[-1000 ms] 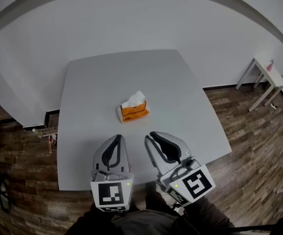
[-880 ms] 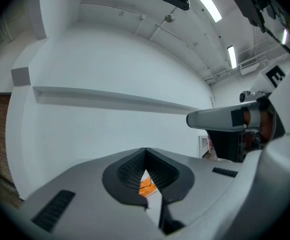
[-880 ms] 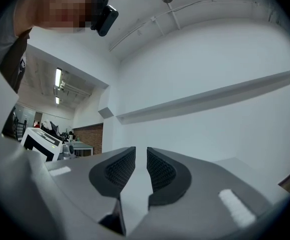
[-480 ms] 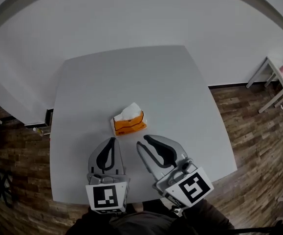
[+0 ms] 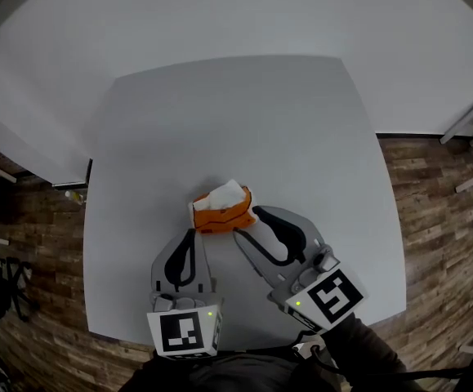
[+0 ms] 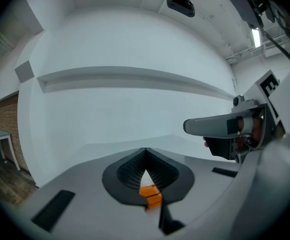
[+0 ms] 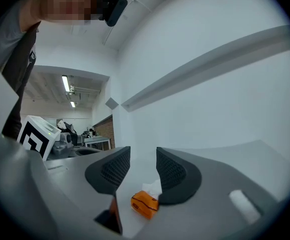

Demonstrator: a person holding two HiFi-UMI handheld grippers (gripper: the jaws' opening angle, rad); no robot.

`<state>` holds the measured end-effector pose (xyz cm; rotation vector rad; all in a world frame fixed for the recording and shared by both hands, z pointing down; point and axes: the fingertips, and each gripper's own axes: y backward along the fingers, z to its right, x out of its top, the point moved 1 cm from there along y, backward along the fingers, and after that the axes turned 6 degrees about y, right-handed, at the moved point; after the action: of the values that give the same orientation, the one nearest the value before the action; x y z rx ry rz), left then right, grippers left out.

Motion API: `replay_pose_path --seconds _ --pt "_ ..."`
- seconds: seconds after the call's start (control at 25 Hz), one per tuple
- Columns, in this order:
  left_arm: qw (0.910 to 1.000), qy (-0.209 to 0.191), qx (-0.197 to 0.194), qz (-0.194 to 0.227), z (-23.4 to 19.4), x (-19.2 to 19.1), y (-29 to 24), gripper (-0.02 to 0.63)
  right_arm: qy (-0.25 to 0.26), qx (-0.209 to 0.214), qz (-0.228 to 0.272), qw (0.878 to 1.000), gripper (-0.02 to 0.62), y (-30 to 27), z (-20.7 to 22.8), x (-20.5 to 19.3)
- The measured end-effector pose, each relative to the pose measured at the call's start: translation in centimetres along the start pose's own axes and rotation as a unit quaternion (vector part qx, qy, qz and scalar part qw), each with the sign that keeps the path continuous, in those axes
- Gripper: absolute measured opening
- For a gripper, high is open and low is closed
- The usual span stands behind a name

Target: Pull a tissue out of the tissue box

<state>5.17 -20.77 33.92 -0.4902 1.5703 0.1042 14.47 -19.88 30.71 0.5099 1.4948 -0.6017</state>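
Though close to the tissue box (image 5: 222, 212), mid desk (image 5: 138, 137) toward the near edge, looks like just the approach. Left gripper (image 5: 189, 233) pinched closed, empty; right gripper (image 5: 248, 223) opening, roughly halfway, empty too. Next: nip the poking-out tissue (image 5: 226, 193), pull up.

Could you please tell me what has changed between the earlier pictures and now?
Both grippers moved forward to the tissue box; the right gripper, jaws opening, now has its tips close beside the box, gripping nothing. The left gripper stays shut just short of it. Box and tissue sit unmoved on the table.
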Motion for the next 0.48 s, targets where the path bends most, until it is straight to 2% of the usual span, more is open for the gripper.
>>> replay_pose_path --seconds 0.2,0.48 --pt "1.0000 -0.004 0.000 -0.009 -1.4 -0.8 -2.5 0.000 0.009 -0.008 -0.021 1.000 0.141 -2.4 3.4 -2.0" --pt "0.9994 0.012 0.001 -0.033 -2.9 -2.6 -6.7 0.000 0.000 0.012 -0.069 0.998 0.167 -6.6 6.0 -5.8"
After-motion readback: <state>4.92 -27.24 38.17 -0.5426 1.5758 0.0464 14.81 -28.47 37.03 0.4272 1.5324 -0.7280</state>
